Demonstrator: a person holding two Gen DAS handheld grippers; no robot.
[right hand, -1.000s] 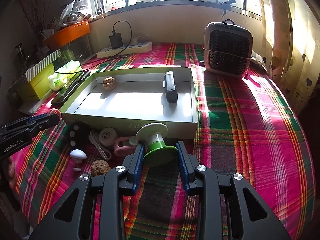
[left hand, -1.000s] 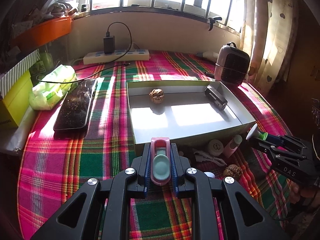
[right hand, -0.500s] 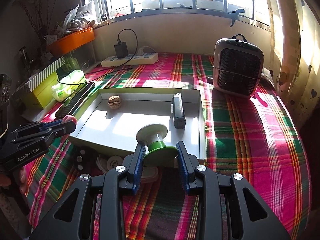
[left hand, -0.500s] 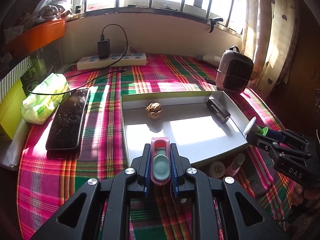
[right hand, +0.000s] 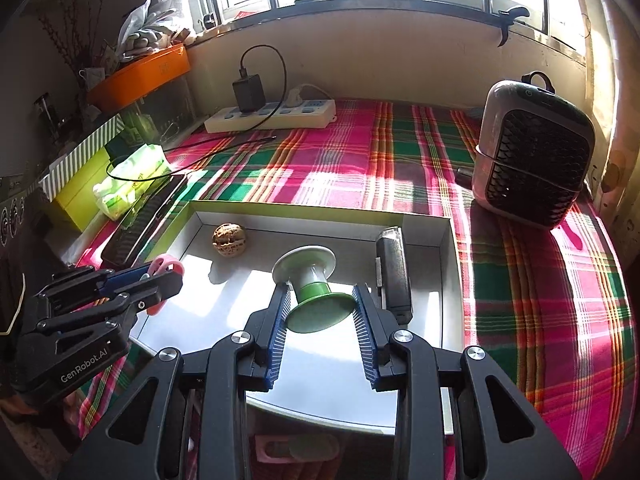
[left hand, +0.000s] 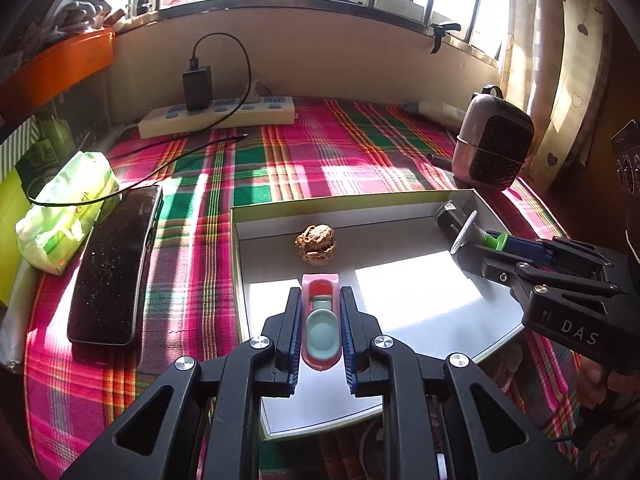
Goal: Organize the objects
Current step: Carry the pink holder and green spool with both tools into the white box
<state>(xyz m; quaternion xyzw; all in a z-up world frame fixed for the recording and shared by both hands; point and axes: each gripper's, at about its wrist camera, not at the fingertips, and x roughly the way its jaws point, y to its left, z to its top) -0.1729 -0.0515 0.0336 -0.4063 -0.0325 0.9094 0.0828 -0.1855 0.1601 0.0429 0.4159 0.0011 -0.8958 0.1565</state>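
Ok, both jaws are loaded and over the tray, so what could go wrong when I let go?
The green spool in the right gripper is round and may roll toward the black device when released. The pink case in the left gripper hangs near the walnut and could knock it. Both grippers share one tray, so they could collide.

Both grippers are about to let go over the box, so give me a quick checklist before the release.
1. Left gripper clamped on pink case: ok.
2. Right gripper clamped on green spool: ok.
3. Both items over the box interior: ok.
4. Landing spots free of walnut and black device: ok.
5. Height above the box floor: cannot tell.
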